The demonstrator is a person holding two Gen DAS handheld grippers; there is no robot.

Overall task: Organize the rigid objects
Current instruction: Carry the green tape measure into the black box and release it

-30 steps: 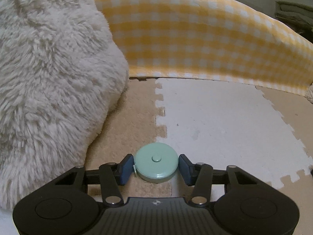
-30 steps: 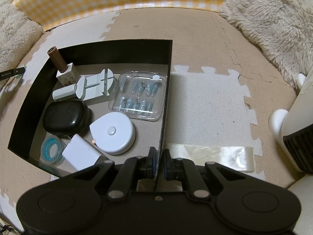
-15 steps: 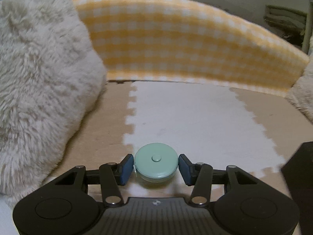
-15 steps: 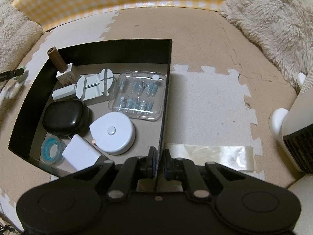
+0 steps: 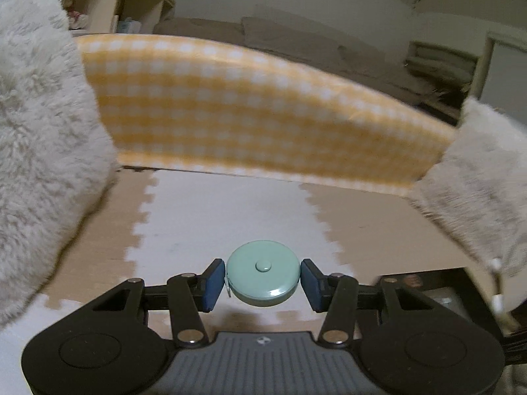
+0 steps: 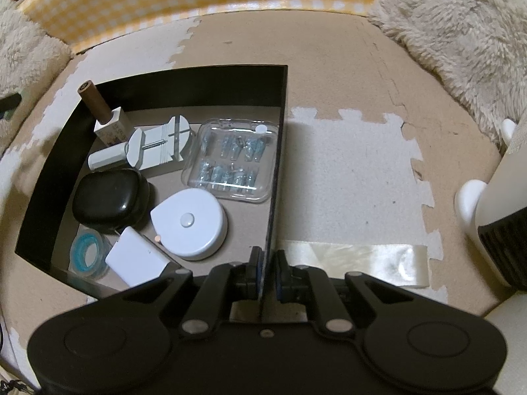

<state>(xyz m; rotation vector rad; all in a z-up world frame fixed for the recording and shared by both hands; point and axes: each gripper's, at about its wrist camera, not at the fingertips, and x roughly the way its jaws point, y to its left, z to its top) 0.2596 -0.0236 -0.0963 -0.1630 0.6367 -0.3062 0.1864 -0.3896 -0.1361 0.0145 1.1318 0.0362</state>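
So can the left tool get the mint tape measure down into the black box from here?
Probably yes. The left tool grips the tape measure off the floor, and the box is open-topped. Bare floor shows near its far wall. The right tool only pinches the box's right wall.

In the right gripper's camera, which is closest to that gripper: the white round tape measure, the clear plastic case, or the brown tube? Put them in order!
From the right gripper:
1. White round tape measure, just ahead, slightly left.
2. Clear plastic case, farther back along the box's right wall.
3. Brown tube, far left corner.

Glossy plastic tape measure [image 5: 262, 278], fluffy cushion [image 5: 42, 151]
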